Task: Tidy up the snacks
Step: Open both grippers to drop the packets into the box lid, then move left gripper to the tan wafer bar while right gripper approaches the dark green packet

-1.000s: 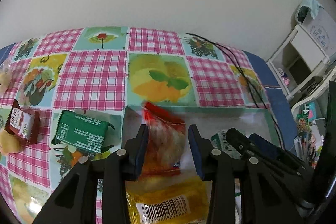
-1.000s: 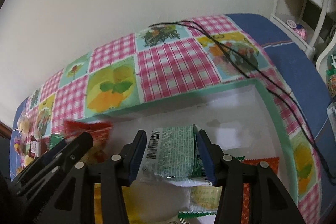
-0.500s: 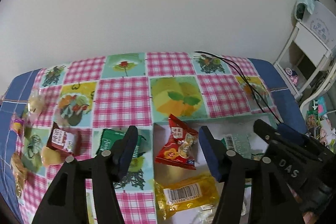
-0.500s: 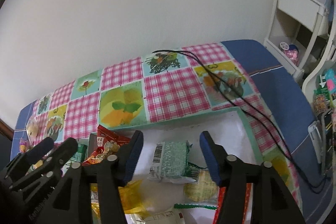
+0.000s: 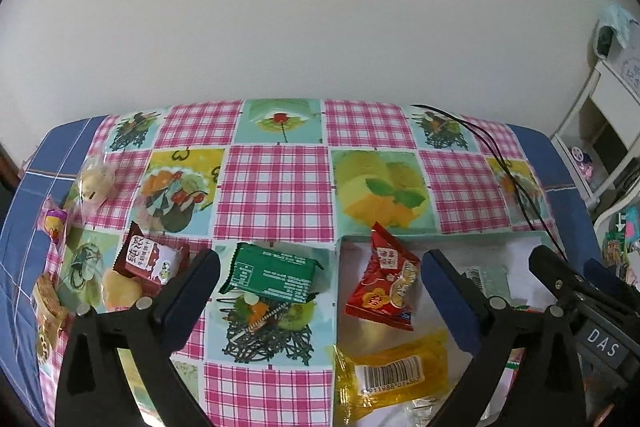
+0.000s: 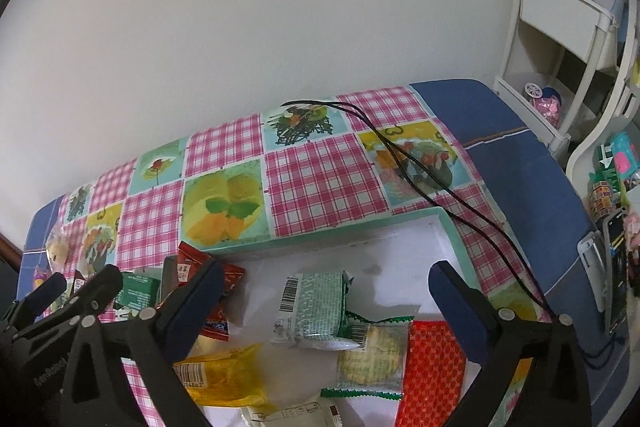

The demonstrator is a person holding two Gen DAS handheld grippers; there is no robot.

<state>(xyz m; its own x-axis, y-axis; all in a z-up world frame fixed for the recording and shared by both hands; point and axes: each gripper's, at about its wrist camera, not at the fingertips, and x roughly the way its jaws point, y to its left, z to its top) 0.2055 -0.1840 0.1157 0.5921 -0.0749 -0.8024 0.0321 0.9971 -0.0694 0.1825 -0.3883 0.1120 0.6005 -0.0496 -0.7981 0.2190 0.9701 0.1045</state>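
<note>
Both your grippers hang empty with jaws that have just been opening, now spread wide: left gripper, right gripper. Nothing is pinched between either pair. Ahead of the left one, at about 11 o'clock, the dark green packet lies outside the white box, long axis running 9 to 3. Your left hand is nearer, so I'd grab it across the short side. The red packet already sits inside.
</note>
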